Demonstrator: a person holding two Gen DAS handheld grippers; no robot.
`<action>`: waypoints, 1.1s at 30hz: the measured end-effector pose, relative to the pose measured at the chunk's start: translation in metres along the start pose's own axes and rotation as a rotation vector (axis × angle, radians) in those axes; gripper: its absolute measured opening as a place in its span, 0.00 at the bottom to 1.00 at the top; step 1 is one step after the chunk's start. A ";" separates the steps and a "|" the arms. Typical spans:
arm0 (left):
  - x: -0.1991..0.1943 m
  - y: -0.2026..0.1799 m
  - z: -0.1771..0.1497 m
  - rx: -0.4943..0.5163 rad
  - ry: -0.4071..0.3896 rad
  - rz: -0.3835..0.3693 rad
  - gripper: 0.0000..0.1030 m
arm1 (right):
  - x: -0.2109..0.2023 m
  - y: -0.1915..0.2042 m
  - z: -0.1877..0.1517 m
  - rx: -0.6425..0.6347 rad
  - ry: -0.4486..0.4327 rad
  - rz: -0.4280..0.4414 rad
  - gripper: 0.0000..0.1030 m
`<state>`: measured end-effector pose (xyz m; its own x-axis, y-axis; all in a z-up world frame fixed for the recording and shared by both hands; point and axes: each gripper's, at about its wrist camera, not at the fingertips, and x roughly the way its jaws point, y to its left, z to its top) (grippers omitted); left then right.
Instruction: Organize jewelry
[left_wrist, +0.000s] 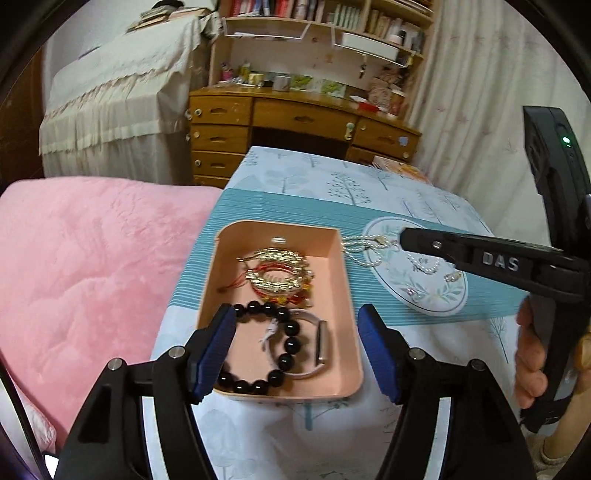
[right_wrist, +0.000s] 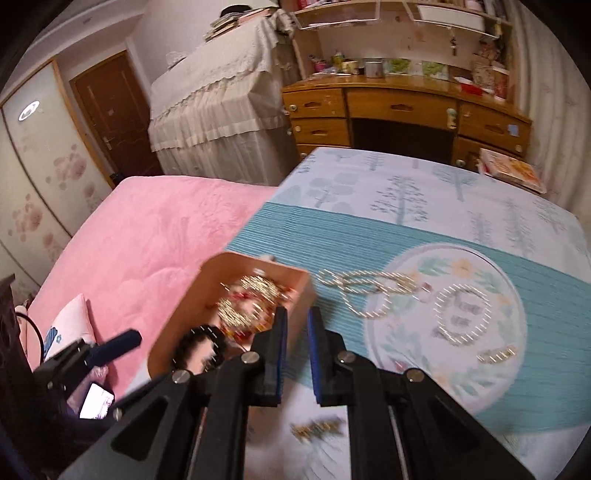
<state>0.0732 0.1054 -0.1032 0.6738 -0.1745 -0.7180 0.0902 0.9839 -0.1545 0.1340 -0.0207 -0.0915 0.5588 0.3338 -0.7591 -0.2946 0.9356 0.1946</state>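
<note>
Sorting is partly done: the pink tray holds a black bead bracelet and gold pieces. The left gripper hovers over it, jaws wide, empty. The right gripper, jaws narrow, empty, must likely spread for the pearl necklace at its 1 o'clock.

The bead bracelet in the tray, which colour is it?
Black, glossy round beads: the bead bracelet lies in the pink tray. The left wrist view shows it best.
</note>
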 end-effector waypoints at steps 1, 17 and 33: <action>0.001 -0.006 0.000 0.017 0.014 -0.009 0.64 | -0.004 -0.005 -0.004 0.013 -0.003 -0.006 0.11; 0.009 -0.089 -0.025 0.220 0.112 -0.179 0.63 | -0.030 -0.052 -0.067 0.045 -0.002 -0.033 0.11; 0.065 -0.105 -0.028 0.291 0.249 -0.168 0.30 | -0.026 -0.081 -0.085 0.074 0.020 0.030 0.11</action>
<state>0.0872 -0.0105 -0.1526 0.4375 -0.3026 -0.8468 0.4115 0.9047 -0.1107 0.0776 -0.1145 -0.1404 0.5346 0.3598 -0.7647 -0.2525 0.9315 0.2617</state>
